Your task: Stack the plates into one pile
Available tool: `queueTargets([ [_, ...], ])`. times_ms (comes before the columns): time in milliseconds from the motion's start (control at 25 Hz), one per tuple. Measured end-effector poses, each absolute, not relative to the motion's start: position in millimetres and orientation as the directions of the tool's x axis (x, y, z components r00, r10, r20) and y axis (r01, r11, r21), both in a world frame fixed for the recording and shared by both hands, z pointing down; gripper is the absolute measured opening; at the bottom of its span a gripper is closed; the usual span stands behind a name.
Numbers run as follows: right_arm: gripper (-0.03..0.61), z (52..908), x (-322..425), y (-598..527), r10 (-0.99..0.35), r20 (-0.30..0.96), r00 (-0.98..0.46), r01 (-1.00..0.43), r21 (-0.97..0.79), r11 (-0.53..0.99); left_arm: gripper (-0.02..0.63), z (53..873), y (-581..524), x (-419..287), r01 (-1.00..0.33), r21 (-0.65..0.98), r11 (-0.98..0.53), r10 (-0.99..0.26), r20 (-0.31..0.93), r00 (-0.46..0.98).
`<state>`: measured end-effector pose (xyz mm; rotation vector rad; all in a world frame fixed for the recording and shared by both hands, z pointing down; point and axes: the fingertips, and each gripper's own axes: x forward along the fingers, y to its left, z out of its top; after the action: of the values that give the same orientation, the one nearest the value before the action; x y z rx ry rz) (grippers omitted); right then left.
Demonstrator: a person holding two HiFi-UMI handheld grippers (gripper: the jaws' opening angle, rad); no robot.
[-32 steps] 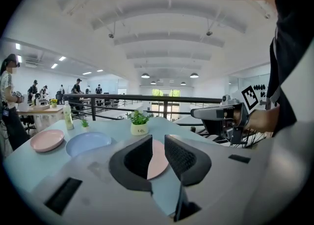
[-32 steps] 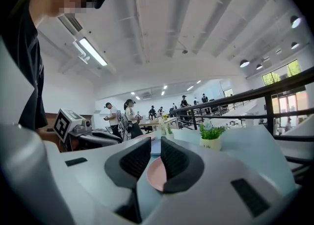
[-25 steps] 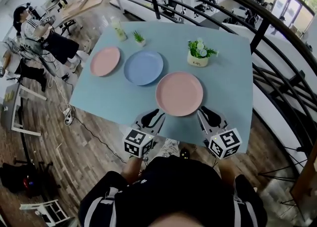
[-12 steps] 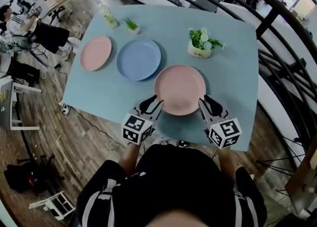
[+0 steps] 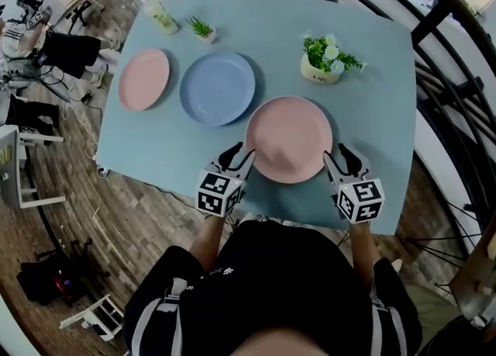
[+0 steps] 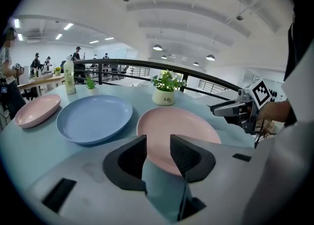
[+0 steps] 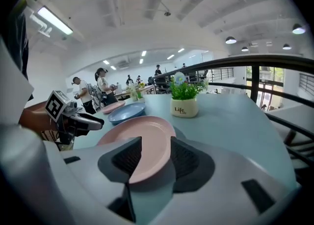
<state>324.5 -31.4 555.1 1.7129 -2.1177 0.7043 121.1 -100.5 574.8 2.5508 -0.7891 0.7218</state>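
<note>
Head view showed the large pink plate (image 5: 291, 139) lying between my left claw (image 5: 240, 153), jaws just opening, and right claw (image 5: 339, 157), both spread, nothing pinched; I reckoned its rim should seat deep in both, evenly.

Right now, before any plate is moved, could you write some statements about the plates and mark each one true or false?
The small pink plate, the blue plate and the large pink plate lie apart on the table, none stacked. True.
The blue plate lies between the two pink ones. True.
The flower pot stands on the large pink plate. False: it stands on the table, apart from it.
The right gripper is shut on the blue plate. False: its jaws are apart at the large pink plate's rim.
</note>
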Motion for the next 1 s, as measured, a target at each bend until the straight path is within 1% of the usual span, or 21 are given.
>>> queueTargets([
  [80,0.191,569,328,-29,-0.787,0.575,-0.225,-0.972,-0.19,0.138,0.138,583,-103,118,-0.605,0.209,-0.769,-0.398,0.584,0.708],
  [160,0.217,581,329,-28,-0.762,0.607,-0.223,-0.972,-0.196,0.129,0.158,592,-104,117,-0.605,0.222,-0.765,-0.38,0.602,0.702],
  [200,0.221,586,330,-28,-0.753,0.62,-0.219,-0.973,-0.194,0.123,0.164,596,-104,117,-0.606,0.233,-0.76,-0.372,0.608,0.701],
  [360,0.221,602,333,-27,-0.727,0.653,-0.21,-0.974,-0.204,0.098,0.173,611,-103,123,-0.6,0.296,-0.743,-0.33,0.617,0.714],
  [600,0.221,620,324,-23,-0.69,0.682,-0.24,-0.966,-0.24,0.099,0.181,633,-96,129,-0.583,0.321,-0.747,-0.268,0.657,0.705],
  [680,0.206,621,320,-24,-0.685,0.68,-0.261,-0.96,-0.257,0.111,0.179,636,-96,132,-0.595,0.344,-0.727,-0.273,0.65,0.709],
  [760,0.175,624,316,-25,-0.681,0.676,-0.283,-0.951,-0.288,0.109,0.179,639,-98,132,-0.612,0.366,-0.701,-0.282,0.646,0.709],
  [1000,0.171,624,312,-23,-0.683,0.676,-0.276,-0.947,-0.313,0.073,0.176,639,-98,129,-0.613,0.37,-0.698,-0.26,0.667,0.698],
])
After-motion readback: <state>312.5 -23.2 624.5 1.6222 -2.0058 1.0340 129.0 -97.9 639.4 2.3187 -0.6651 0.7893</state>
